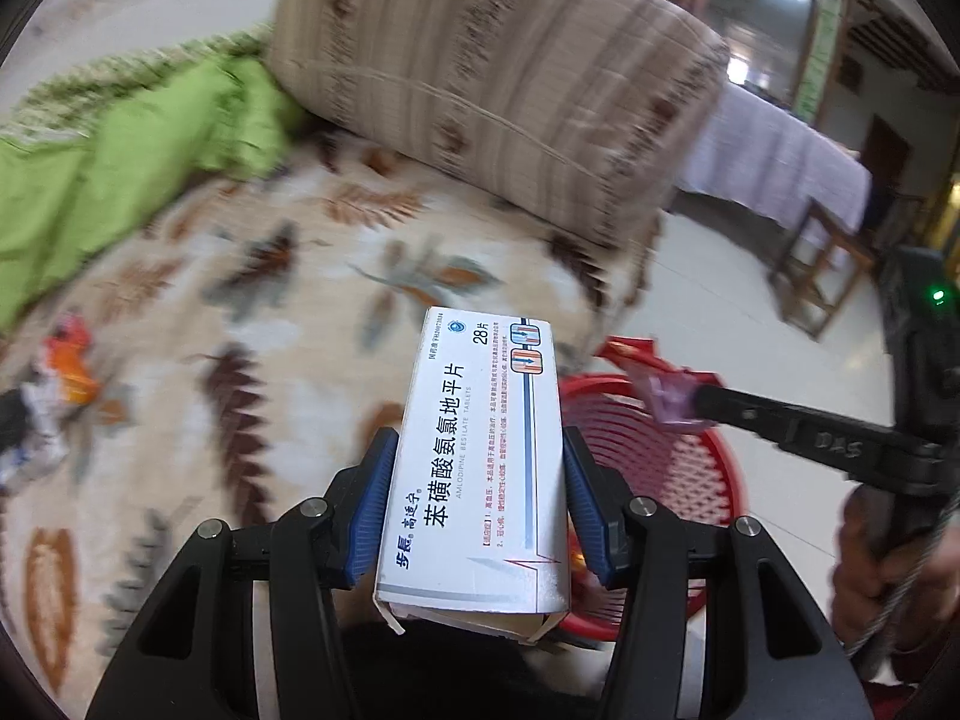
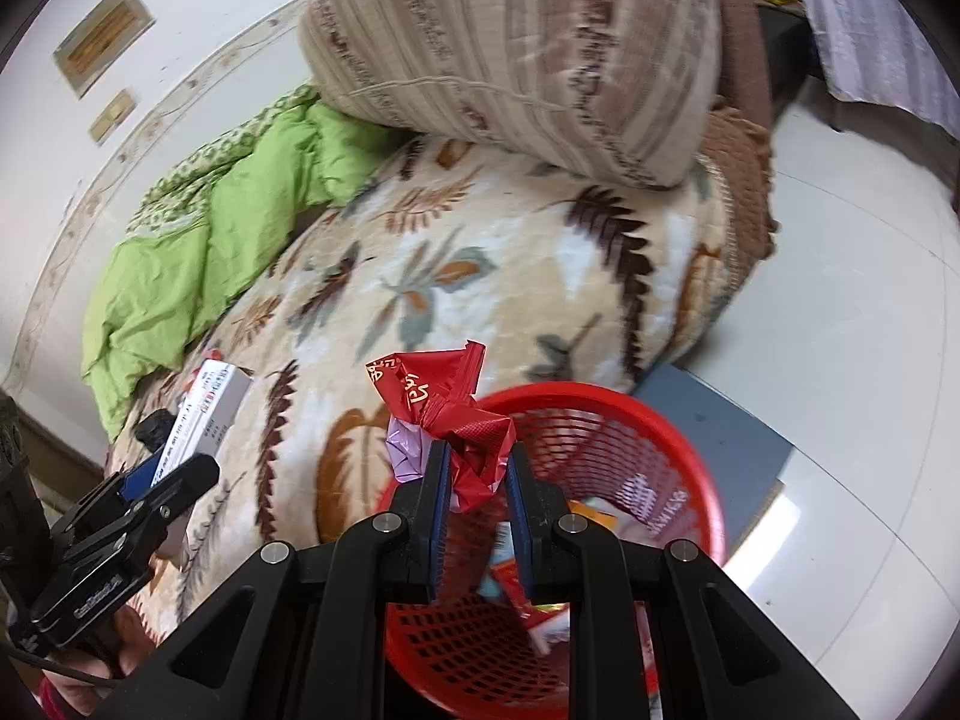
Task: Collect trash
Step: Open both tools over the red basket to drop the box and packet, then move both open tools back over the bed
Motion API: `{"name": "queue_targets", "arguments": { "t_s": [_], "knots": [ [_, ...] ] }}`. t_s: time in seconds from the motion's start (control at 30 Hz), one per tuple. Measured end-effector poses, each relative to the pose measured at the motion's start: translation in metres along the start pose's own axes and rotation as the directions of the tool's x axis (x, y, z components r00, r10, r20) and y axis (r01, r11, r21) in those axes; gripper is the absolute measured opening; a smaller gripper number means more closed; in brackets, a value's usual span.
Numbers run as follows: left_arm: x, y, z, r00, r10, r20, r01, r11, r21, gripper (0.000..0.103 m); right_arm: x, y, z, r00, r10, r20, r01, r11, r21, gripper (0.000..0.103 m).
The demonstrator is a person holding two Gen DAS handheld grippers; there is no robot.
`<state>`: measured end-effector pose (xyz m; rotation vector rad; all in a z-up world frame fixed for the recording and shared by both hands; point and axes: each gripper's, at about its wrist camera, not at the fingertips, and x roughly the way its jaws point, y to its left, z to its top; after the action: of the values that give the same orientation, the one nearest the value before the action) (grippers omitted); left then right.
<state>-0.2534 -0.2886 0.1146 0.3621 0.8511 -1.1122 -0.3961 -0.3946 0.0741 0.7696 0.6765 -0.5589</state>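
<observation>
Right now your left gripper clamps a white pill box across its width, blue pads on both long sides, the box pointing away from you above the bed's edge. Your right gripper is closed tight on a crumpled red wrapper with a scrap of pink film bunched against it, held over the near rim of the red basket. That basket stands on the floor just beside the bed and already holds several wrappers. More litter lies on the blanket at the far left of the left view: something orange and white, too blurred to name. Nothing stands between either gripper and the basket mouth.

Both grippers tilt downward, the left one beside the right and nearer the bed. Your right hand shows on its grip in the left view.

A leaf-patterned blanket covers the bed, with a green quilt heaped toward the wall and a striped folded quilt at the end. Pale tiles cover the floor; a cloth-covered table stands beyond.
</observation>
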Motion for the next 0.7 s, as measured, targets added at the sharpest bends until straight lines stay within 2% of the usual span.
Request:
{"name": "queue_targets", "arguments": {
  "t_s": [0.1,0.13,0.2,0.3,0.47,0.7],
  "knots": [
    [0.015,-0.015,-0.001,0.994,-0.086,-0.066,0.087,0.996,0.008,0.053,-0.003,-0.014,-0.003,1.0,-0.023,-0.01,0.023,0.999,0.028,0.021],
    [0.019,-0.018,-0.002,0.993,-0.09,-0.077,0.091,0.996,0.007,0.057,-0.004,-0.018,-0.003,0.999,-0.033,-0.012,0.033,0.999,0.04,0.021],
    [0.024,-0.022,-0.003,0.991,-0.097,-0.097,0.098,0.995,0.005,0.065,-0.005,-0.027,-0.005,0.999,-0.051,-0.015,0.052,0.997,0.063,0.033],
    [0.021,-0.022,-0.004,0.991,-0.104,-0.087,0.104,0.995,-0.008,0.067,-0.009,-0.032,-0.005,0.998,-0.06,-0.006,0.06,0.996,0.068,0.039],
    [0.005,-0.008,-0.002,0.998,-0.056,-0.038,0.055,0.998,-0.019,0.068,-0.012,-0.022,0.001,0.998,-0.054,0.026,0.052,0.998,0.042,0.042],
    [-0.017,0.039,-0.011,0.999,0.053,0.003,-0.052,0.994,-0.1,0.069,0.008,0.027,0.006,0.999,0.049,0.002,-0.048,0.997,-0.053,0.044]
  ]
}}
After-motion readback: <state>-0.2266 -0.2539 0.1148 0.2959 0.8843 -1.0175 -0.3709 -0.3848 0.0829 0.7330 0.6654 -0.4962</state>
